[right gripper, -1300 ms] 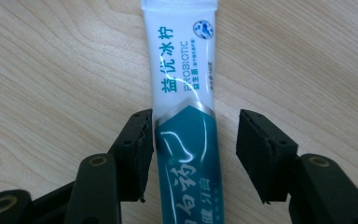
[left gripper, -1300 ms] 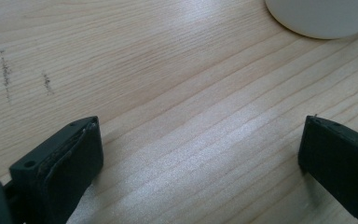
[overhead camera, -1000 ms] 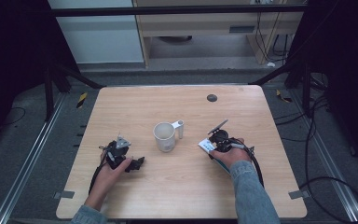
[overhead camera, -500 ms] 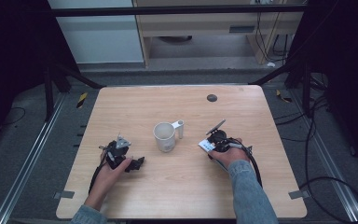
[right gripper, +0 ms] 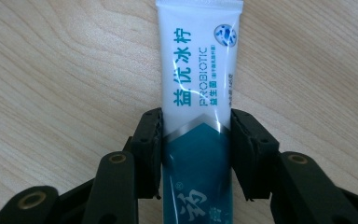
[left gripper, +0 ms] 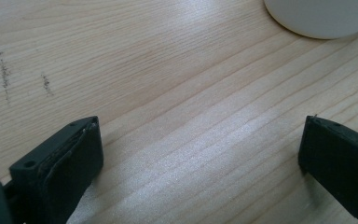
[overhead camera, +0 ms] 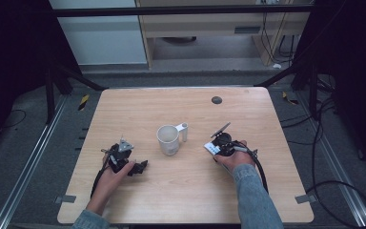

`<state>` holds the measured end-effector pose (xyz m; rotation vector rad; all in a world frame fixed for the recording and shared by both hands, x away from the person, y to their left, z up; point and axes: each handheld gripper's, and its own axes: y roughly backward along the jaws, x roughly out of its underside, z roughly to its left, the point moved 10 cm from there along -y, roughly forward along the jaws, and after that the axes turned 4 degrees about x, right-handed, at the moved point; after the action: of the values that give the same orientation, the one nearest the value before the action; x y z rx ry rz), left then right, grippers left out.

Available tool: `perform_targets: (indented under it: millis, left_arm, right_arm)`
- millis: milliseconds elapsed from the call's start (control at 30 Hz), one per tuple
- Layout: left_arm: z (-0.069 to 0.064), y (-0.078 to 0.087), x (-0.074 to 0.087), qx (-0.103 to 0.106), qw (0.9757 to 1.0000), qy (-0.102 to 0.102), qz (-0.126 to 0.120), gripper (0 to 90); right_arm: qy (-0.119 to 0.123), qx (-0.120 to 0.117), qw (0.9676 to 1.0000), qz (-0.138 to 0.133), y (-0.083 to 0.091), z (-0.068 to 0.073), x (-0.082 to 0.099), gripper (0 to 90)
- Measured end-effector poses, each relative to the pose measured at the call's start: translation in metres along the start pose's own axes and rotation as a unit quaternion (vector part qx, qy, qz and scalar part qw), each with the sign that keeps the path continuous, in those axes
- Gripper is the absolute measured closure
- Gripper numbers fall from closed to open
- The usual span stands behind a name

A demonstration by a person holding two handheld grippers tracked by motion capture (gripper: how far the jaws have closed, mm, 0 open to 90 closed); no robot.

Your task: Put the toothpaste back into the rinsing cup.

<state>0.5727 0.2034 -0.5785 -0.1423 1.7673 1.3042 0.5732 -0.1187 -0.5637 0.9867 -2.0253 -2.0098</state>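
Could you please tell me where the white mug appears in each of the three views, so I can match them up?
High view: the white mug stands near the table's middle, between the two grippers.
Left gripper view: its rounded white base is cut off at the top right edge, beyond the open jaws.
Right gripper view: not in it; the jaws close on a toothpaste tube.
Shared landmark: the light wood table.

Black tools [overhead camera: 221, 143], trailing cables, denim sleeves [overhead camera: 255, 200].
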Motion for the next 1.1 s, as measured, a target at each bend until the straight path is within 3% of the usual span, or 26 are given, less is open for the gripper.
perform_targets:
  millis: [233,433,967,1100]
  left_arm:
    - [0.0,0.0,0.0,0.001,1.0,-0.001,0.0,0.0]
    - [0.0,0.0,0.0,0.001,1.0,0.0,-0.001,0.0]
    - [0.0,0.0,0.0,0.002,1.0,-0.001,-0.002,0.0]
    - [0.0,0.0,0.0,0.001,1.0,-0.001,-0.002,0.0]
  right_arm:
    - [0.018,0.0,0.9998,-0.002,0.001,0.001,-0.001,62.5]
    - [0.006,-0.005,1.0,-0.004,0.006,-0.001,-0.002,74.5]
    - [0.003,-0.008,1.0,-0.003,0.013,0.0,0.0,78.6]
    - [-0.01,-0.015,0.9997,-0.015,0.022,0.001,-0.002,78.6]
